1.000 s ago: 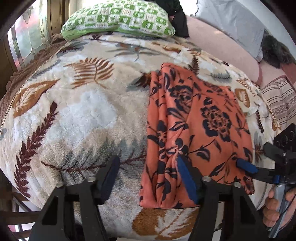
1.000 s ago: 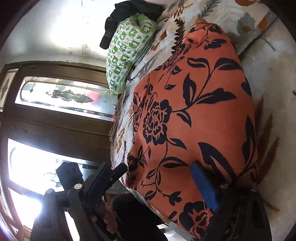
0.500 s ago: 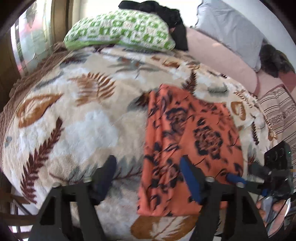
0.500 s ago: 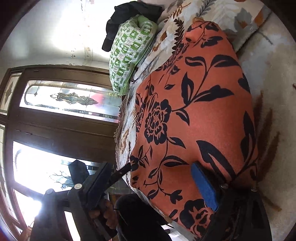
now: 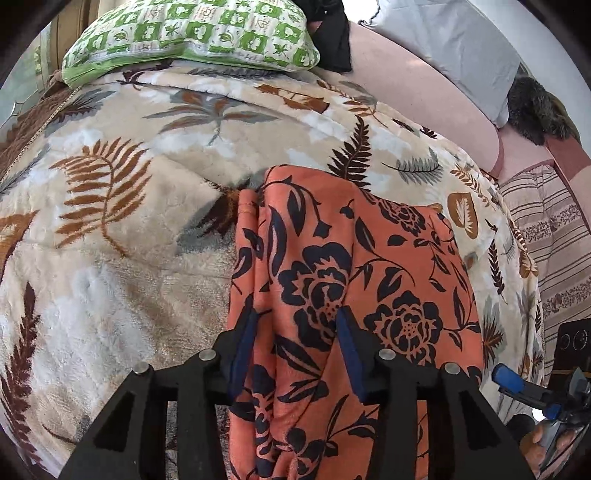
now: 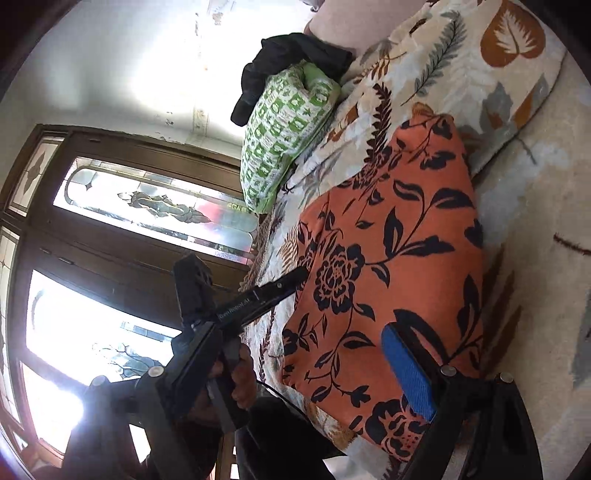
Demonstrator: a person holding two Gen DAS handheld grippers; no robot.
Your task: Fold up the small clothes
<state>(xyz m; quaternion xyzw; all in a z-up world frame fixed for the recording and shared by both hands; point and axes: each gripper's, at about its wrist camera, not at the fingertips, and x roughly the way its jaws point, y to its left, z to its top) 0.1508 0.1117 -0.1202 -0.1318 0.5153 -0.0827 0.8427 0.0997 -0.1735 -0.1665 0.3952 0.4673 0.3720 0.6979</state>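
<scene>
We have a leaf-print blanket (image 5: pixel 155 266) spread over the bed, a green pillow (image 5: pixel 192 33) at its far end, and on the blanket the orange flowered cloth (image 5: pixel 388 266), lying partly folded. Our left gripper (image 5: pixel 295 354) is closing over a ridge of the cloth's near edge. Our right gripper (image 6: pixel 266 369) stands wide, one blue pad (image 6: pixel 410 373) over the cloth. The left may catch only one layer, and the fold would slide apart.
</scene>
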